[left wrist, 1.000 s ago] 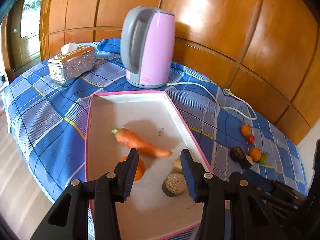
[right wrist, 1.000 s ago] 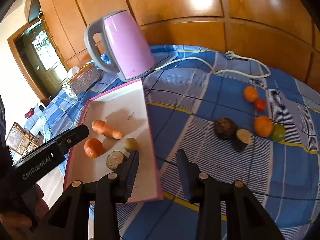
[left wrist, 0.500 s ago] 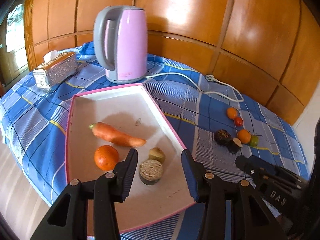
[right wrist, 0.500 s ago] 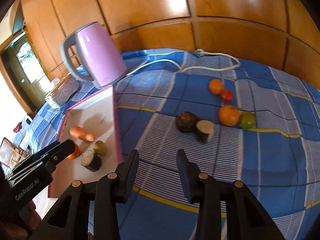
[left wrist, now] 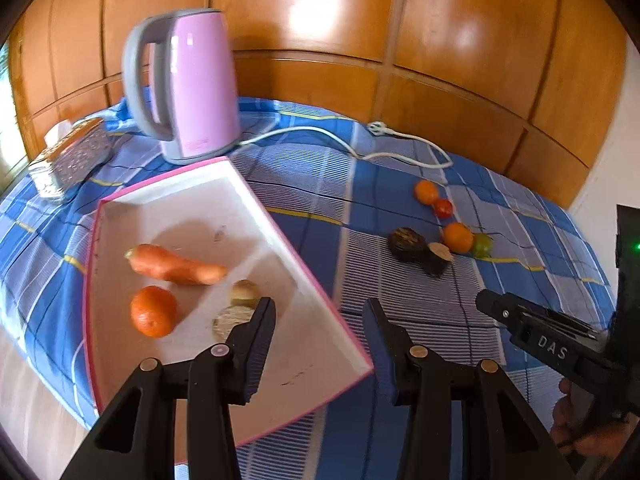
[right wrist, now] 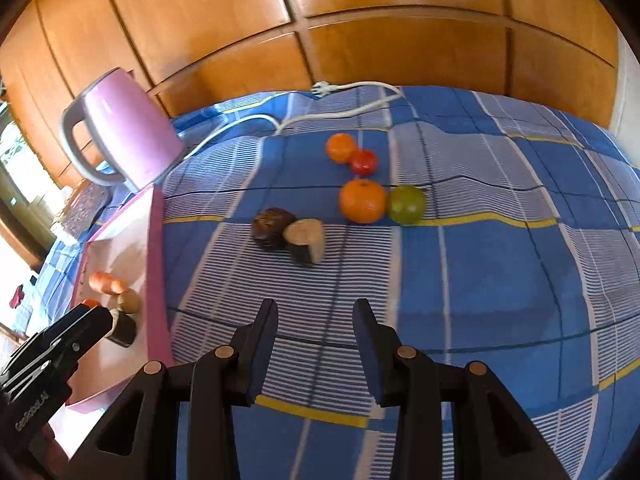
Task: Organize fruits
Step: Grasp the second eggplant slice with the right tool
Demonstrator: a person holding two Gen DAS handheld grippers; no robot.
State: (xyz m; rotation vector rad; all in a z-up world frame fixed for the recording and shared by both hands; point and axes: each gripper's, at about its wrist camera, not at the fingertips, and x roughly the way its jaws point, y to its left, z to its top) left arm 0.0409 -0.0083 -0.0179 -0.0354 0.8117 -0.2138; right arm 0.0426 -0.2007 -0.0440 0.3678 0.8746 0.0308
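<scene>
A pink-rimmed white tray (left wrist: 276,236) holds a carrot (left wrist: 176,270), an orange (left wrist: 153,311), a small brown fruit (left wrist: 245,292) and a cut round piece (left wrist: 230,320). My left gripper (left wrist: 320,316) hangs open and empty over the tray's right rim. On the blue checked cloth lie a dark fruit (right wrist: 272,226), a cut piece (right wrist: 306,240), a big orange (right wrist: 362,200), a green fruit (right wrist: 406,204), a small orange (right wrist: 340,147) and a red tomato (right wrist: 364,162). My right gripper (right wrist: 316,316) is open above the cloth, short of the dark fruit, holding nothing.
A pink kettle (left wrist: 188,88) stands behind the tray, its white cord (left wrist: 360,152) running across the cloth toward the wooden wall. A silver tissue box (left wrist: 68,156) sits at the far left. The table's near edge drops to the floor at the left.
Both grippers have swung right. The left went from over the tray's middle to its right rim. The right left the tray's edge and now faces the loose fruits. Jaw gaps look unchanged.
</scene>
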